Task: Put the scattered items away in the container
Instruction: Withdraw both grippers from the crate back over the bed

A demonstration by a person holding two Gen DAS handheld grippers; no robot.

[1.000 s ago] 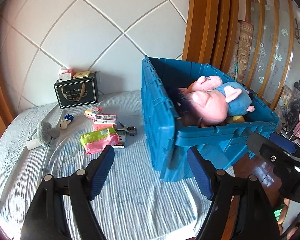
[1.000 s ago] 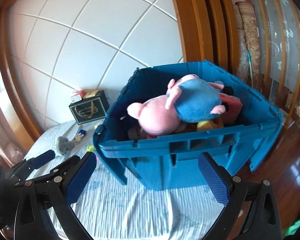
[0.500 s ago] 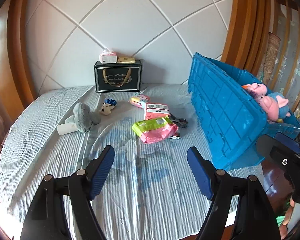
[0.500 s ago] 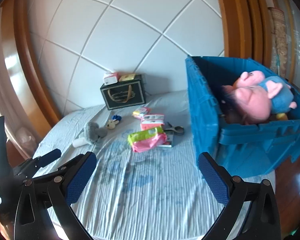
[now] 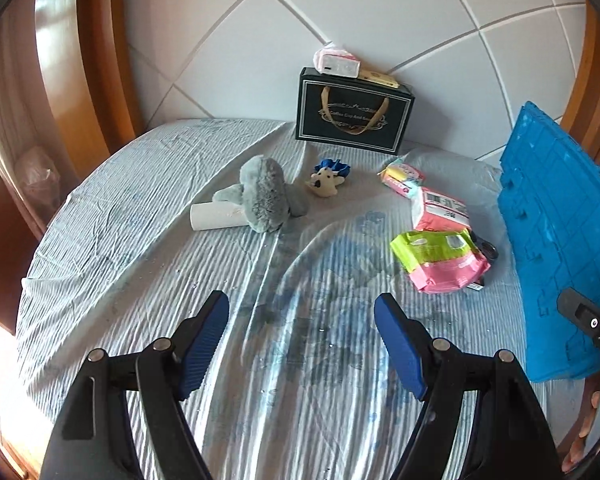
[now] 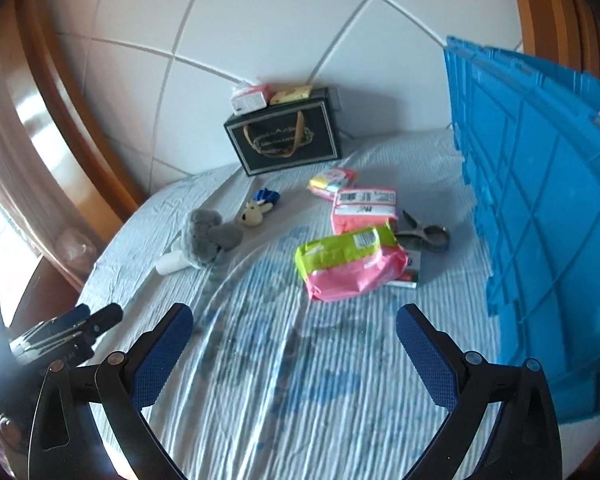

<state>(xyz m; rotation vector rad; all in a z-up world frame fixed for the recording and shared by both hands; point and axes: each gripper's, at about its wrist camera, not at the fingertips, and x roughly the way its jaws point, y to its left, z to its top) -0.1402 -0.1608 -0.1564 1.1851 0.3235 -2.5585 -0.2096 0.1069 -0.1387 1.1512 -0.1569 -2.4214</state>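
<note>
Both claws hang over the near edge of the bed [image 5: 140, 208], spread wide and holding nothing. The left claw [image 5: 302, 340] and the right claw [image 6: 294, 354] point toward the things scattered across the bed's middle, probably picking what to grab next. The big blue plastic crate [image 6: 540, 200] stands at the bed's right edge, close by for dropping things in. The green and pink soft packet [image 6: 350, 262] lies nearest, just ahead of the right claw. The fluffy grey stuffed toy [image 5: 266, 196] lies farther back toward the left, well apart from the left claw, resting on a white paper tube [image 5: 216, 216].
</note>
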